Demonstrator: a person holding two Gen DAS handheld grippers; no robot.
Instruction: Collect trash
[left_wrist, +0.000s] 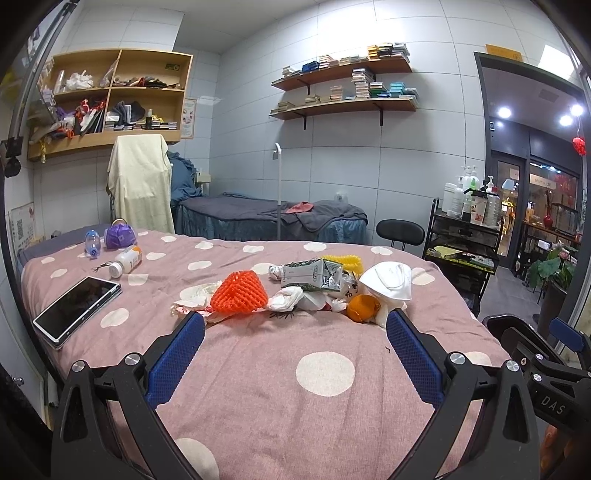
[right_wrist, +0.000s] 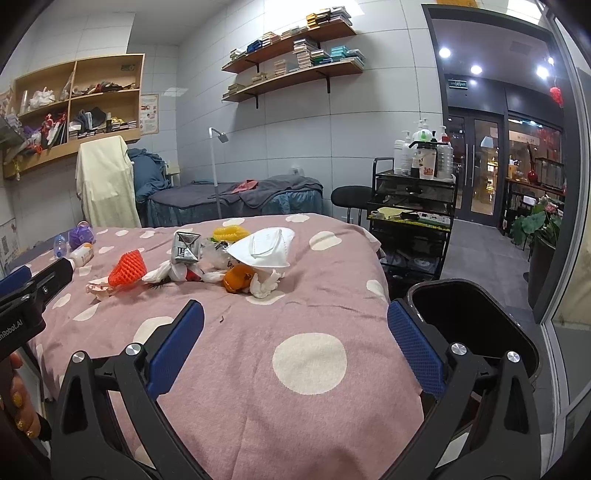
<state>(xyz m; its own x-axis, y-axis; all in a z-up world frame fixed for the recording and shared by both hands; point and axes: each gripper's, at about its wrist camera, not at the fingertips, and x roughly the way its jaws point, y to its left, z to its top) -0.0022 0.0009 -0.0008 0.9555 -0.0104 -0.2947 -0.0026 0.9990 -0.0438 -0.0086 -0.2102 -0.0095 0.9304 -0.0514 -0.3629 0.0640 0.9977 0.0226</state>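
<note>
A pile of trash lies on the pink dotted bedspread (left_wrist: 280, 369): an orange foam net (left_wrist: 239, 291), a crushed milk carton (left_wrist: 312, 274), a white face mask (left_wrist: 389, 280), an orange peel (left_wrist: 362, 307), a yellow foam net (left_wrist: 343, 261) and crumpled tissues (left_wrist: 286, 298). My left gripper (left_wrist: 295, 325) is open, just short of the pile, nothing between its fingers. My right gripper (right_wrist: 295, 314) is open too, further back from the net (right_wrist: 127, 268), carton (right_wrist: 186, 247), mask (right_wrist: 262, 247) and peel (right_wrist: 238, 278). A black bin (right_wrist: 476, 325) stands beside the bed, at the right finger.
A tablet (left_wrist: 77, 312), a white pill bottle (left_wrist: 125, 261), a small blue bottle (left_wrist: 92, 242) and a purple object (left_wrist: 120, 236) lie at the bed's left. A black trolley (right_wrist: 410, 221) with bottles, a stool (right_wrist: 349, 197) and a second bed (right_wrist: 236, 203) stand behind.
</note>
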